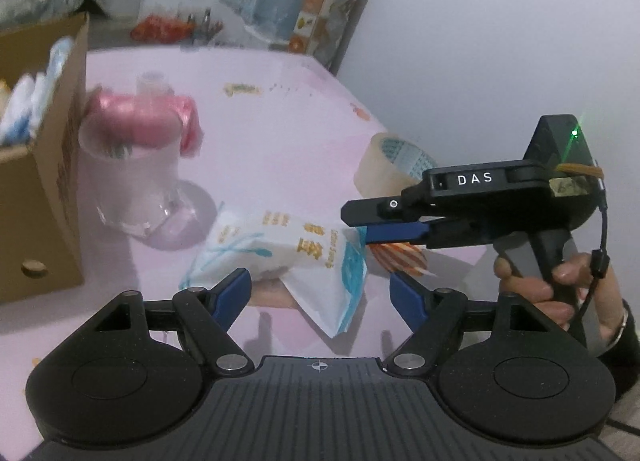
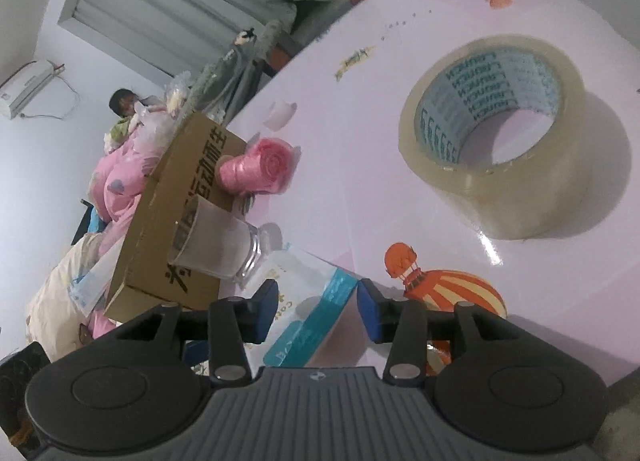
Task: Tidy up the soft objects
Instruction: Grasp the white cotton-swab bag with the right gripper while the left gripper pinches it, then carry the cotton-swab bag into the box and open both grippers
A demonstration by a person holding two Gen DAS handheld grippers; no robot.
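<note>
A white soft pack with blue edges and yellow print (image 1: pixel 288 257) lies on the pink table, raised at one end. My left gripper (image 1: pixel 320 293) is open, with the pack between and just beyond its blue pads. My right gripper (image 1: pixel 360 227) comes in from the right, its fingers at the pack's right edge. In the right wrist view the gripper (image 2: pixel 318 311) is open with the pack's blue end (image 2: pixel 308 325) between the fingers. A cardboard box (image 1: pixel 40 165) holding more white and blue packs stands at the left.
A clear plastic cup (image 1: pixel 132 181) and a roll of pink bags (image 1: pixel 140 117) stand beside the box. A roll of clear tape (image 2: pixel 504 133) lies at the table's right side. A water bottle and a patterned cover (image 1: pixel 304 1) stand beyond the far edge.
</note>
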